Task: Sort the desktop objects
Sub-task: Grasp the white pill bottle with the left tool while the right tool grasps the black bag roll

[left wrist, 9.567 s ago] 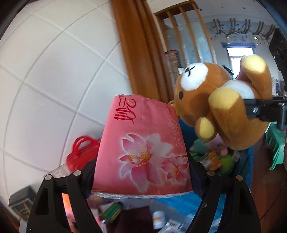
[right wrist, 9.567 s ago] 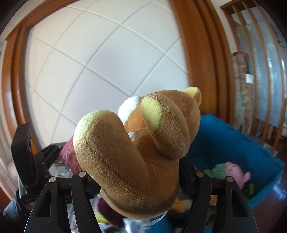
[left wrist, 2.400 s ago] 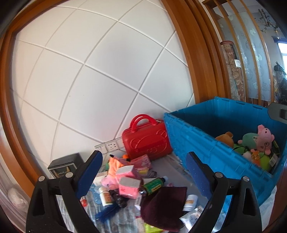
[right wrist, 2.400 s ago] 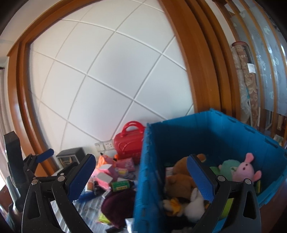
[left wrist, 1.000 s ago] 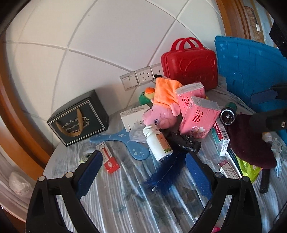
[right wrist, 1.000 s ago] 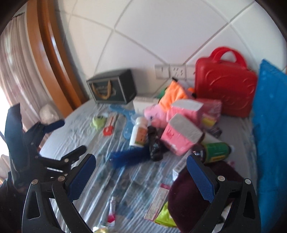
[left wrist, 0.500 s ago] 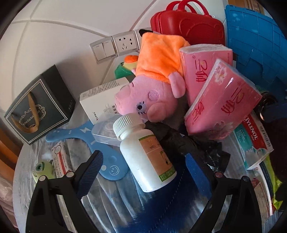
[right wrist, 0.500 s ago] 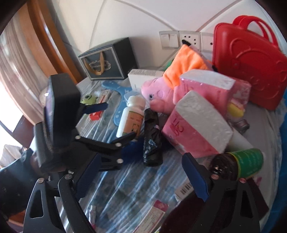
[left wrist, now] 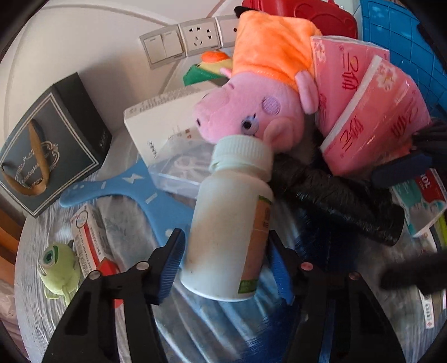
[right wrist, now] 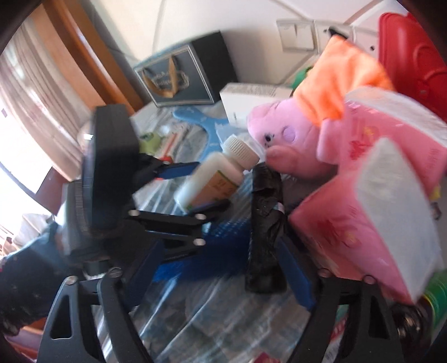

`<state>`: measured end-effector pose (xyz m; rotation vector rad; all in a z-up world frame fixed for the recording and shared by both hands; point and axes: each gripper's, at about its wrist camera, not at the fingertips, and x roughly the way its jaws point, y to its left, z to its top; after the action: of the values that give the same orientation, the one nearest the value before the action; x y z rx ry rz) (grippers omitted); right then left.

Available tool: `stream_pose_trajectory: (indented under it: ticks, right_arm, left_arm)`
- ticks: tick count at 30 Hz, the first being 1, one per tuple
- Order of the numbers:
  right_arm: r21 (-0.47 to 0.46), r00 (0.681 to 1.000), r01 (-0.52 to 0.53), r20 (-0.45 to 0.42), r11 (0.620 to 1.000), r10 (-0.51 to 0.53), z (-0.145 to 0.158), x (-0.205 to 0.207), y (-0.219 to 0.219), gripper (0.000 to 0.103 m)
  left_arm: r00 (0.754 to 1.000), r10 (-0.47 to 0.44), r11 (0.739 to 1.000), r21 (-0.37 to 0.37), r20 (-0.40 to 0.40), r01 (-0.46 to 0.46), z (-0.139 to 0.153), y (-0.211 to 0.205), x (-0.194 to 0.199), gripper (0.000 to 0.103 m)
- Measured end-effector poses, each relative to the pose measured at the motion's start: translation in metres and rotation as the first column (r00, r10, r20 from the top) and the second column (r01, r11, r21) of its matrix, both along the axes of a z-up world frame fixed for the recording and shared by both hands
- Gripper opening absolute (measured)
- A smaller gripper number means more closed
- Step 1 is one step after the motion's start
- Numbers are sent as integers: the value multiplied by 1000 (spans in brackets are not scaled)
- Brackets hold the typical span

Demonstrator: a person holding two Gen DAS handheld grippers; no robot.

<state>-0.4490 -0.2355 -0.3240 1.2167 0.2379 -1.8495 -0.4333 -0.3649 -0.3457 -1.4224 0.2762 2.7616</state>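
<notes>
A white pill bottle (left wrist: 232,223) with a ribbed white cap lies between the blue pads of my left gripper (left wrist: 226,268), which has closed onto its lower body. The right wrist view shows the same bottle (right wrist: 215,178) held in the left gripper (right wrist: 195,187). My right gripper (right wrist: 220,270) is open, with a black bag roll (right wrist: 265,229) and a blue brush (right wrist: 201,251) between its fingers. A pink pig plush (left wrist: 251,111) in an orange dress rests against the bottle cap. Two pink tissue packs (left wrist: 374,120) lie to the right.
A black gift box (left wrist: 47,150) stands at the left, a white carton (left wrist: 159,128) behind the bottle. A blue plastic hanger (left wrist: 134,192), a green one-eyed toy (left wrist: 56,265), a red-and-white box (left wrist: 89,234), a red case (left wrist: 304,11) and the blue bin (left wrist: 402,42) surround the pile.
Both grippers have moved in close to the pile. The left jaws have narrowed from wide open onto the pill bottle. The right gripper has come down over the black roll.
</notes>
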Motion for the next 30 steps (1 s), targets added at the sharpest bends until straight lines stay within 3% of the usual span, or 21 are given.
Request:
stream_pose_trajectory:
  ticks: [3, 7, 19, 22, 30]
  right_arm:
    - [62, 999, 32, 23, 998, -34, -15, -12, -8, 71]
    - [162, 998, 46, 24, 986, -51, -31, -22, -18, 37]
    - [242, 993, 114, -18, 964, -113, -44, -32, -41, 35]
    - [227, 993, 117, -22, 967, -115, -43, -29, -41, 35]
    - [191, 979, 127, -184, 973, -92, -12, 13, -14, 34]
  left_arm:
    - [1000, -19, 1000, -4, 3, 19, -1, -1, 3, 58]
    - [999, -37, 999, -14, 21, 38, -4, 3, 0, 58]
    - [997, -27, 1000, -13, 66, 28, -13, 4, -12, 58]
    - [997, -30, 999, -12, 66, 31, -12, 4, -11, 52]
    - [998, 38, 999, -2, -51, -38, 16, -2, 20, 51]
